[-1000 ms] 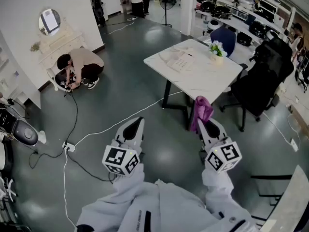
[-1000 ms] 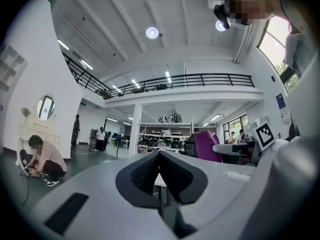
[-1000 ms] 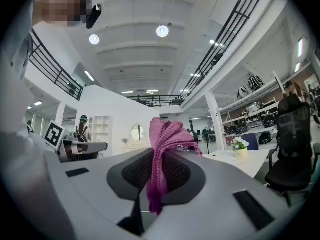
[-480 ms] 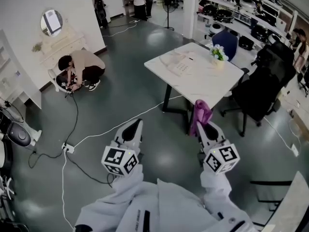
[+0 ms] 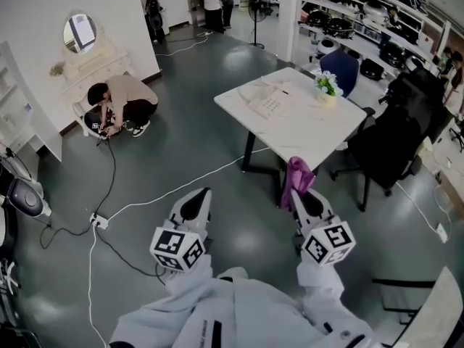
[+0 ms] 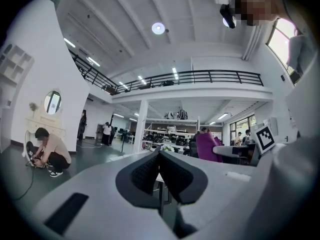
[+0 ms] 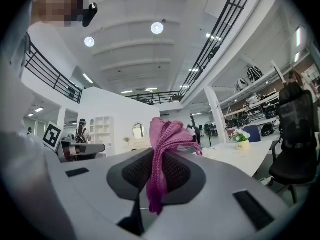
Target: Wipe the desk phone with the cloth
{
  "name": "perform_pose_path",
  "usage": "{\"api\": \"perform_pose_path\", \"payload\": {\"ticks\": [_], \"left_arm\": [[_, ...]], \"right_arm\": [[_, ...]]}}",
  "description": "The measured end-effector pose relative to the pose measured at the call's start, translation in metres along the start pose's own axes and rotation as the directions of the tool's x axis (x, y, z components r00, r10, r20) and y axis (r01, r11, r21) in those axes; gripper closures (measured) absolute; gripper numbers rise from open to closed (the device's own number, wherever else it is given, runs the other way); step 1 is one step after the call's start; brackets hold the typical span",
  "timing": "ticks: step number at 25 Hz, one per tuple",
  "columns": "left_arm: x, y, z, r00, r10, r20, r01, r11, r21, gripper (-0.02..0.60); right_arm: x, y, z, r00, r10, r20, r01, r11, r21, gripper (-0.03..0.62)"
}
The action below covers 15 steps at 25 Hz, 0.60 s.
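Right tool (image 5: pixel 300 193) grips cloth (image 5: pixel 297 174)

A glossy dark grey floor (image 5: pixel 181 136) is reflecting light, white cables (image 5: pixel 217 167) are trailing across it, and a black office chair (image 5: pixel 395 133) is standing beside the white tabletop (image 5: pixel 319 133).

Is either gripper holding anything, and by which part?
The right gripper grips the cloth mid-length, a bunch above, a tail below. The left gripper is shut, empty.
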<state>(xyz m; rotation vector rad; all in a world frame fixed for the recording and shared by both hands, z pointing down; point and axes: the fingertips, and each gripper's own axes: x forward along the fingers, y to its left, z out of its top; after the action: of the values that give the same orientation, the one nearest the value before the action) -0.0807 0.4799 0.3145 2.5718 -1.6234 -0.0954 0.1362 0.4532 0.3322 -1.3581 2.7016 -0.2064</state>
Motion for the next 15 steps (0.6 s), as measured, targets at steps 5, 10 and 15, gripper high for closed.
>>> {"api": "perform_pose_path", "payload": {"ticks": [5,10,15], "left_arm": [[0.011,0.004,-0.001,1.0,0.014,-0.007,-0.015,1.0,-0.011,0.583],[0.034,0.009,-0.004,1.0,0.002,-0.022,-0.003,1.0,-0.013,0.583],[0.071,0.027,-0.011,0.999,-0.019,-0.031,0.018,1.0,-0.025,0.584]], "right_arm": [[0.008,-0.009,-0.002,1.0,0.004,-0.011,-0.004,1.0,0.007,0.557],[0.021,-0.026,-0.002,1.0,-0.011,-0.012,0.011,1.0,0.013,0.557],[0.05,-0.046,-0.009,0.999,-0.028,-0.019,0.029,0.999,0.026,0.557]]}}
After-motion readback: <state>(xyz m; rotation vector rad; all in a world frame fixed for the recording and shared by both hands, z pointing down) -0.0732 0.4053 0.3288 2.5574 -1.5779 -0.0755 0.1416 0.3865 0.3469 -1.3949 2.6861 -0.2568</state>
